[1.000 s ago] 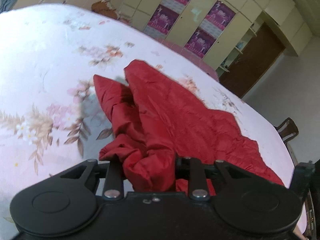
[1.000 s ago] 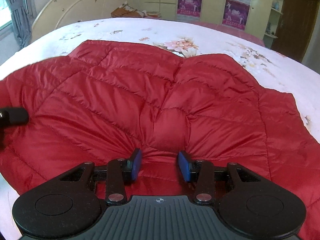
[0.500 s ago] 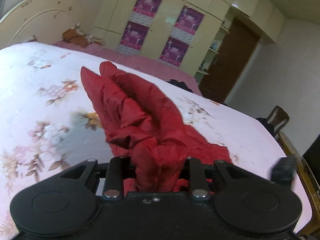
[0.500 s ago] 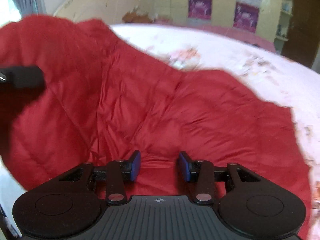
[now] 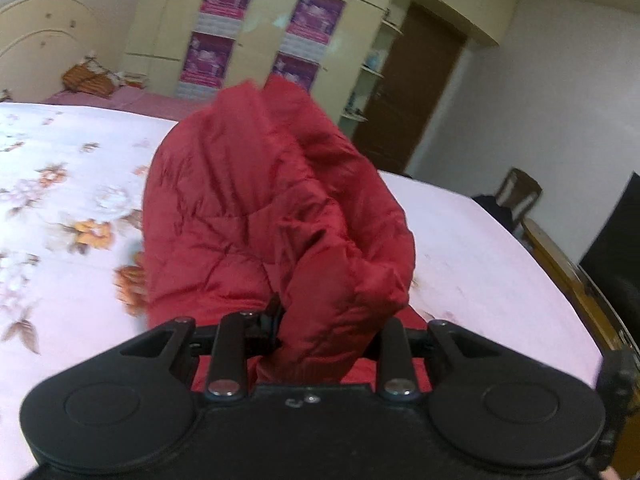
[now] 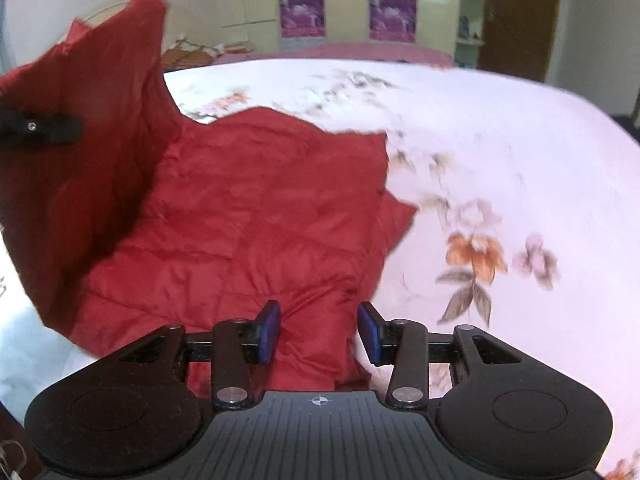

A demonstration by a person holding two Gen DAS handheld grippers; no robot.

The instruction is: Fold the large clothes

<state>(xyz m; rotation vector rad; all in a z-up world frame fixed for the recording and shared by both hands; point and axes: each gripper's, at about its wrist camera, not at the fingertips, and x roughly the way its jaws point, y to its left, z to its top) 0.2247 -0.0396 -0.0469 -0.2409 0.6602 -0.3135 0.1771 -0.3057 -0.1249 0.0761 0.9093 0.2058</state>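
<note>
1. Left gripper [image 5: 320,332] first: its jaws are drawn in tight on a thick bunch of the red padded jacket [image 5: 276,208]; the fabric bulges up and over the fingers, so the pads themselves are hidden; the grip looks firm, likely because a puffy garment slips if pinched lightly.
2. Right gripper [image 6: 319,334]: the blue pads [image 6: 269,330] stand partly apart with a ridge of red fabric running between them; cloth fills the gap and seems pinched, though the right-hand pad's contact is hard to confirm.
3. Outward now: in the right wrist view one side of the jacket stands up like a wall at the left, with the left gripper showing black against it; the rest lies flat and crumpled on the bed.
4. The jacket sits on the floral bedsheet [image 6: 500,152], near the bed's front edge; bare sheet spreads to the right.
5. My read: this is a fold in progress, one flap raised to carry across the flat part; the risk is the slick quilting sliding out mid-swing.
</note>
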